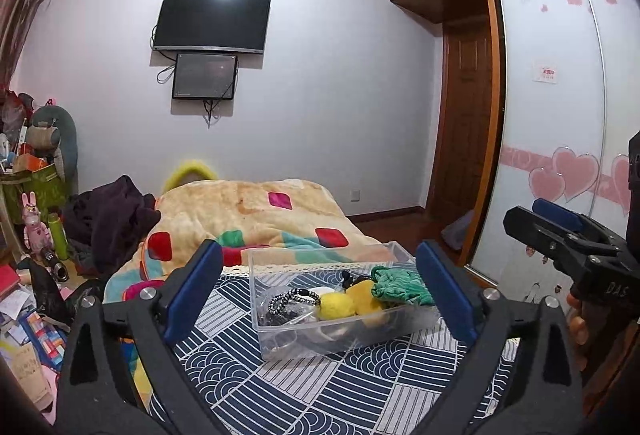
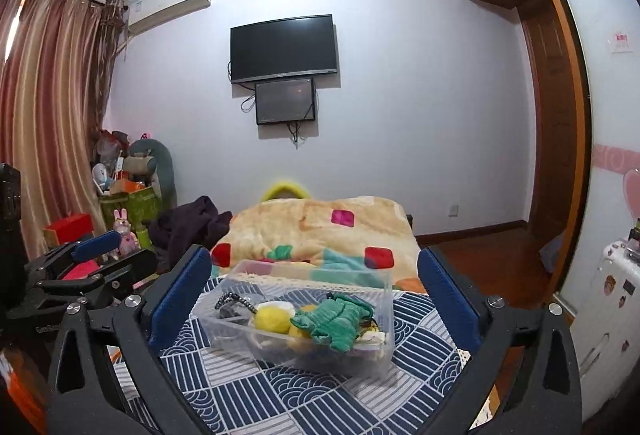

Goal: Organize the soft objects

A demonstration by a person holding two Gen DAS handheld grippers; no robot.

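While both grippers hover with jaws spread and empty, the left gripper (image 1: 320, 287) frames a clear bin (image 1: 336, 339) on the bed (image 1: 280, 387); the right gripper (image 2: 316, 295), at 3 o'clock, reads "DAS". Inside lie a yellow ball (image 1: 338, 305) and green cloth (image 1: 400, 285). A blanket (image 1: 248, 211) lies at 12.

One clear bin (image 1: 280, 339); two yellow pompoms (image 1: 338, 306); one green knit (image 1: 400, 285); two screens (image 1: 212, 21).

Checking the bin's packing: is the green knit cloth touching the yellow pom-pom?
Touching. In the right wrist view the green knit cloth lies against the yellow pom-pom, no gap between them, inside the clear bin.
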